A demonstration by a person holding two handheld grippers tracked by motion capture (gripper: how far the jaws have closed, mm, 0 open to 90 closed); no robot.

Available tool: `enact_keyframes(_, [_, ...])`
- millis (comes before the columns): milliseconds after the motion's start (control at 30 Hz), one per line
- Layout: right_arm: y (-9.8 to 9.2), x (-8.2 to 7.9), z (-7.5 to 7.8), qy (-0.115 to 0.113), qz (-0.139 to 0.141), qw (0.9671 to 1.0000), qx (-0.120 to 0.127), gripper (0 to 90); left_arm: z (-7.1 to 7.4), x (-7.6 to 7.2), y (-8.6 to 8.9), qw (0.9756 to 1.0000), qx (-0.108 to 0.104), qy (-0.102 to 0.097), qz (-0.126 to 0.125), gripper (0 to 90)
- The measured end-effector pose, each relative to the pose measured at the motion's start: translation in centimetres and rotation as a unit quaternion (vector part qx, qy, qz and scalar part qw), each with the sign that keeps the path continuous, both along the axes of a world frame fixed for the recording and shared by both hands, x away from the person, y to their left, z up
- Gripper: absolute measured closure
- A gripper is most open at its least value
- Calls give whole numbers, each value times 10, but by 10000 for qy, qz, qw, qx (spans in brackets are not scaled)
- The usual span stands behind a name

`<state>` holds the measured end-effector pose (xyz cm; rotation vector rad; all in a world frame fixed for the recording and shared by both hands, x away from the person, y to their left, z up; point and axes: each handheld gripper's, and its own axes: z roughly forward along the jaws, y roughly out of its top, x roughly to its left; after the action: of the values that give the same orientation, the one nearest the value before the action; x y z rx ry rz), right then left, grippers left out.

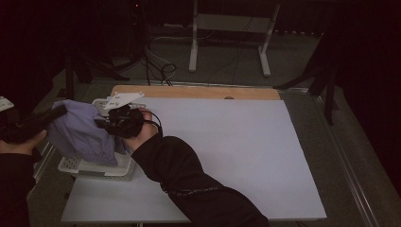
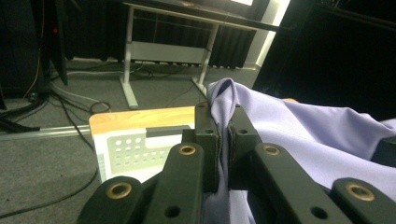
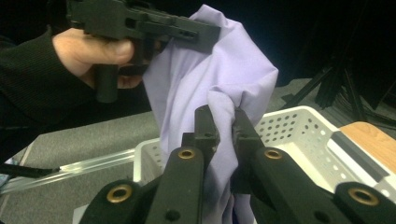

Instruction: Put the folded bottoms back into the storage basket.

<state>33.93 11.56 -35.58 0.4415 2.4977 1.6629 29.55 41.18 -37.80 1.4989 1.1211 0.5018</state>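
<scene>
**Lilac cloth held over a perforated basket by both claws**

Lilac fabric is pinched at two spots and hangs above a white perforated plastic basket at the left edge of the white-covered surface.

Only a thin fold is caught at the tips of the right claw, as seen in the right gripper view, so the fold could slide out if the hands are drawn apart or the cloth's weight drags on it. The same is judged of the left claw, where a narrow ridge of cloth is nipped between jaws that are all but closed. If one grip is lost, the garment would likely swing from the other claw and could drape over the basket's rim or spill onto the floor beside the surface. The loose lower part could also snag on the basket's wall.

In the high view, the cloth is seen between the two claws, with most of it bunched over the basket's left half and its lower edge reaching inside. The right claw is at the cloth's right side, the left claw at its upper left.
</scene>
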Motion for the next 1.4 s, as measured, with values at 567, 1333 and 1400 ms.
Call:
enact_keyframes(567, [10, -5, -34, 216, 26, 9996, -191, 846, -38, 2, 5, 9992, -93, 392, 17, 861])
enact_keyframes(1333, [-1, 28, -76, 607, -483, 9960, -443, 840, -71, 23, -5, 9963, -69, 853, 85, 858])
enact_keyframes(1400, [-2, 30, -77, 597, -524, 9958, -446, 840, -72, 26, -6, 9956, -20, 928, 98, 858])
